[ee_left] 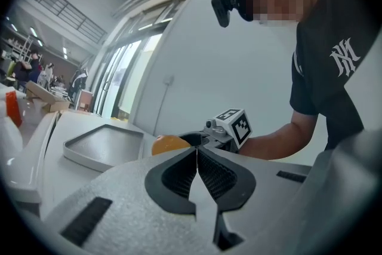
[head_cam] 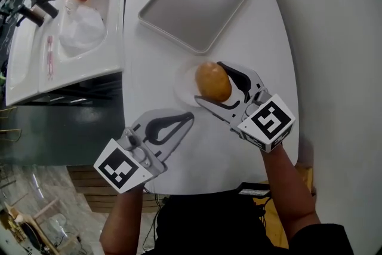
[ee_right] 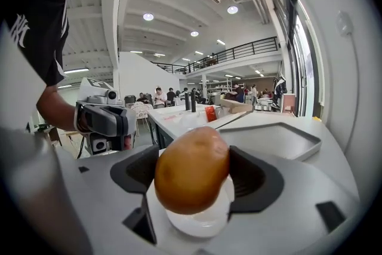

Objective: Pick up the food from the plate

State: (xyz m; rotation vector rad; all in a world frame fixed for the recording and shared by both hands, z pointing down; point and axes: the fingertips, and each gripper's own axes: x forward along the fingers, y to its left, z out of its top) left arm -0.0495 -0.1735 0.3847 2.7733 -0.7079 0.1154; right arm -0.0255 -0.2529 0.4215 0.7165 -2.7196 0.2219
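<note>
Close to the desk's (head_cam: 156, 68) near edge, the left gripper (head_cam: 190, 117) has its jaws pressed together, nothing between them. Just beyond, the right gripper (head_cam: 210, 82) clamps the golden-brown food (head_cam: 215, 83) over the small white plate (head_cam: 184, 84). Farther back, toward the far edge, lies a grey tray (head_cam: 194, 4).

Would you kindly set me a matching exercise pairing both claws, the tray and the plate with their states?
Things:
1. left claw
2. right claw
3. tray
4. plate

States:
a. lies under the potato
b. shut, holding nothing
c. empty, at the table's far end
d. shut on the potato

Pairs: 1-b; 2-d; 3-c; 4-a
</note>
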